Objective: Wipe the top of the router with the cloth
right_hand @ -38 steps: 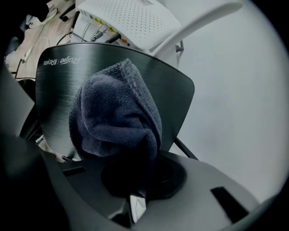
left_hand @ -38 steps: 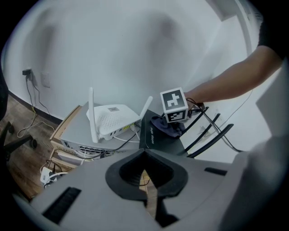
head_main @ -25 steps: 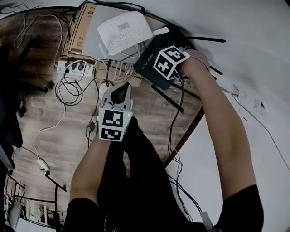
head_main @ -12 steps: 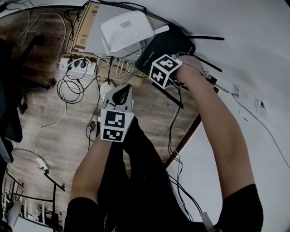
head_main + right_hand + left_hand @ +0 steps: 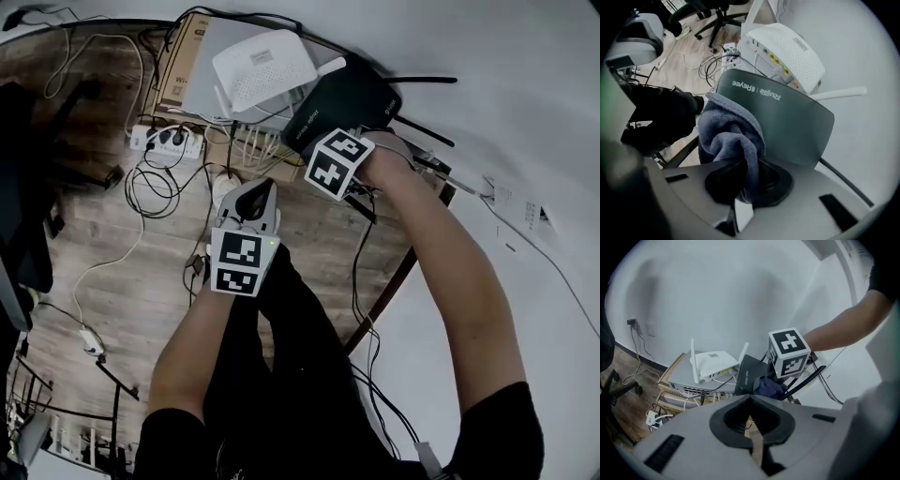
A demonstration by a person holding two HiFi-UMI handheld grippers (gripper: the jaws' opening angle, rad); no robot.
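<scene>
At black router (image 5: 787,126): right claw (image 5: 747,180) clamped on one cloth (image 5: 729,136) | left claw (image 5: 750,401) closed, empty | one white router (image 5: 262,73)

My right gripper (image 5: 745,185), clamped on the cloth (image 5: 731,136), sits at the near edge of the black router (image 5: 787,122), whose sloped top runs clear toward the frame's upper right. The white router (image 5: 787,51) and its antenna (image 5: 839,93) crowd the far edge. In the head view, black antennas (image 5: 427,80) bar the upper right and cables (image 5: 141,187) tangle at left. My left gripper (image 5: 255,199), jaws together, hangs over open floor (image 5: 300,234) at centre.
</scene>
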